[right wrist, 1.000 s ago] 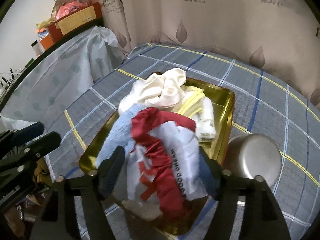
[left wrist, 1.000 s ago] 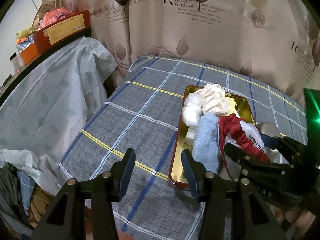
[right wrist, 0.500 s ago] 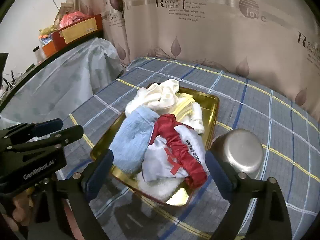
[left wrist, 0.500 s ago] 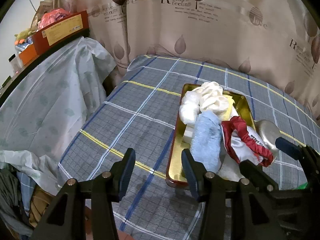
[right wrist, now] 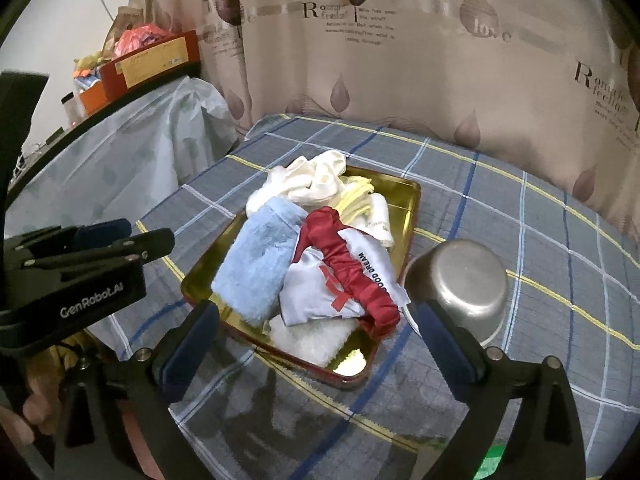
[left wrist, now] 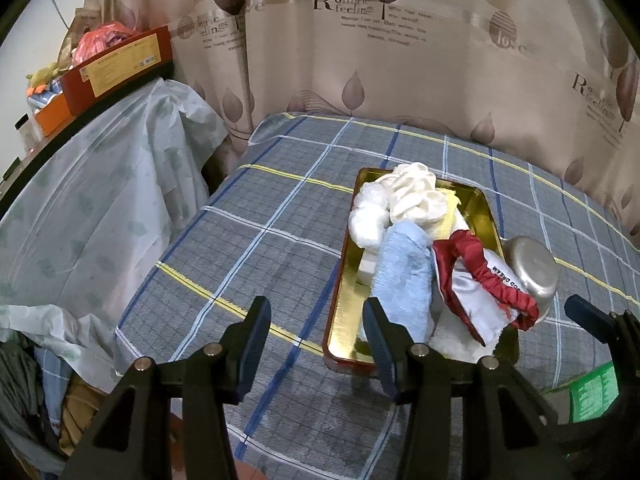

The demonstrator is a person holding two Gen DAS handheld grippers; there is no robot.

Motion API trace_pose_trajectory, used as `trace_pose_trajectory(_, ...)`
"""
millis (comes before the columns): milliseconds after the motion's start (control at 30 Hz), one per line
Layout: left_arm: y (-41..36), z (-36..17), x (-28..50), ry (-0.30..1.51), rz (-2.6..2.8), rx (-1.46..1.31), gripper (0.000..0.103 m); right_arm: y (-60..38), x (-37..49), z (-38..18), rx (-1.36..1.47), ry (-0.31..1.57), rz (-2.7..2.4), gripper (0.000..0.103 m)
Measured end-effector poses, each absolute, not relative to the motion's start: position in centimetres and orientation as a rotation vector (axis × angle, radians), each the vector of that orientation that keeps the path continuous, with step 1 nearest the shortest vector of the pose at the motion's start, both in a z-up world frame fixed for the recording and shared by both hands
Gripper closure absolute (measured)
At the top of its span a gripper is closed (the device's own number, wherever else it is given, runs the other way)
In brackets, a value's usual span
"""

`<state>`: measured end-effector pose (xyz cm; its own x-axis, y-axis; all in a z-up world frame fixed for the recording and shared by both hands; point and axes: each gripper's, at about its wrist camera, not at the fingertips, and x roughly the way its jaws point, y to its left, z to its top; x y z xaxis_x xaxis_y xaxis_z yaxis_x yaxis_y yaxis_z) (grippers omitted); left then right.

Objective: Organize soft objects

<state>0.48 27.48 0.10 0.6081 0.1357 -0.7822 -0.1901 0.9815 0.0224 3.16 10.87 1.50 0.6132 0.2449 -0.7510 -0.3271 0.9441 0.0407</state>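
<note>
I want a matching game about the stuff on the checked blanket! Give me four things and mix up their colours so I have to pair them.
Things:
1. fluffy towel
2. tray
3. upside-down bowl
4. ruffled band with letters

Colours:
A. red
B. silver
C. light blue
D. gold

Pairs: 1-C, 2-D, 3-B, 4-A
</note>
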Motion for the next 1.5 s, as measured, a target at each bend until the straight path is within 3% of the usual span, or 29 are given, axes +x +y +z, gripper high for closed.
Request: trace_pose_trajectory(1500, 27.2, 0.6, 0.2, 0.873, 0.162, -0.066, 0.054, 11.7, 2.6, 0.5, -0.119, 0.890, 0.353, 0.004)
